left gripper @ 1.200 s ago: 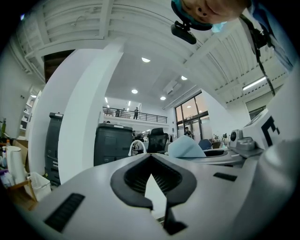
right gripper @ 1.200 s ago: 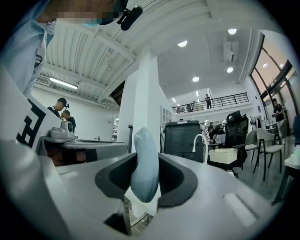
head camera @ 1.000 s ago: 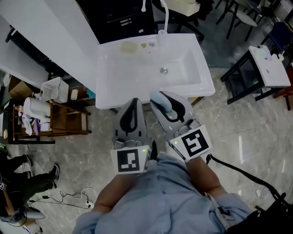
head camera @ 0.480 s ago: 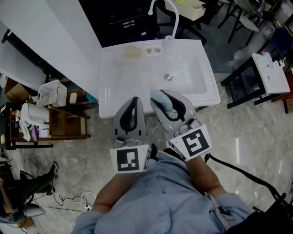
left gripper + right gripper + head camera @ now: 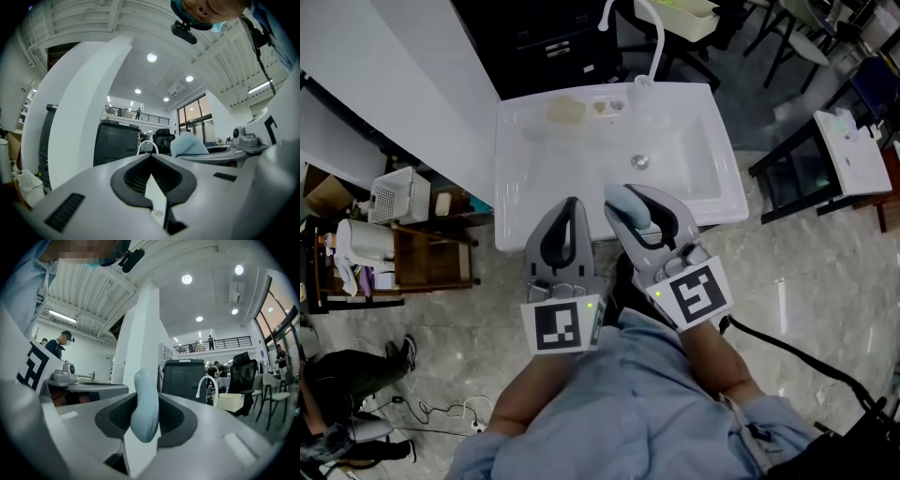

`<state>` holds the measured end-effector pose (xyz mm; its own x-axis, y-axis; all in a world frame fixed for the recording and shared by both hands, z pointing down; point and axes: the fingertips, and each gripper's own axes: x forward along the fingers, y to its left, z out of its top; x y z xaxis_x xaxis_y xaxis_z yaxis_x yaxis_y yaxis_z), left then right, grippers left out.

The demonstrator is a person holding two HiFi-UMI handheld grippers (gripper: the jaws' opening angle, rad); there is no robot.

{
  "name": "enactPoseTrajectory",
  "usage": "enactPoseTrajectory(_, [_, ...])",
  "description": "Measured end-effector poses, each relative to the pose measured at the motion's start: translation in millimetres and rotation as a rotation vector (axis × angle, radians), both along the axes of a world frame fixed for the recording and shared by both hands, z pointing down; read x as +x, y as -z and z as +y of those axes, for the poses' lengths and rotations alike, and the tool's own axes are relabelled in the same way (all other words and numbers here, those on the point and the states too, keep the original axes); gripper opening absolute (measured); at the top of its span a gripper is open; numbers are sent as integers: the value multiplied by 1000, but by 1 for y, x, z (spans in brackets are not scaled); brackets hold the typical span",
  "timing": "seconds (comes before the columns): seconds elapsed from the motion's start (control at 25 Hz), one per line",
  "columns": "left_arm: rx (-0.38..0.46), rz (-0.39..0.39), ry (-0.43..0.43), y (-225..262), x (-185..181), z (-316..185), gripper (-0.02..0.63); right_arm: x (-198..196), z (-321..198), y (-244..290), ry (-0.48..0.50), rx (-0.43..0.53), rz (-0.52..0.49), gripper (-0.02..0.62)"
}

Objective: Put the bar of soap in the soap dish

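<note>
Bar of soap (image 5: 628, 208) was seen clamped in the right gripper (image 5: 643, 210), short of the sink (image 5: 712, 169). Left gripper (image 5: 568, 217) jaws were closed, empty. Soap dish (image 5: 565, 110), at 11 o'clock on the back ledge, was judged unreached; carry and placing were left.

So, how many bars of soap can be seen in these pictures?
1 for sure: the pale blue bar of soap, gripped in the right tongs near the sink's front edge. The yellowish thing on its back rim might be another; unclear.
</note>
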<state>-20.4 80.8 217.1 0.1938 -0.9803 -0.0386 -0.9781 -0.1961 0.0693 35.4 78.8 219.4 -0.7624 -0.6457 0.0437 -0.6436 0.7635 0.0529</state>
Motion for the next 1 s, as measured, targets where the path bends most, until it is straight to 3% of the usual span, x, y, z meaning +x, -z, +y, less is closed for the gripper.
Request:
enactPoseTrajectory(0.4, [-42,-12,5,-10,8,-46,5,10,-47,-8,-9,-34,-15,120])
enactPoseTrajectory(1.0, [-30,-67,103,5,8,-127,5,4,-137,1,100,-12,-69,120])
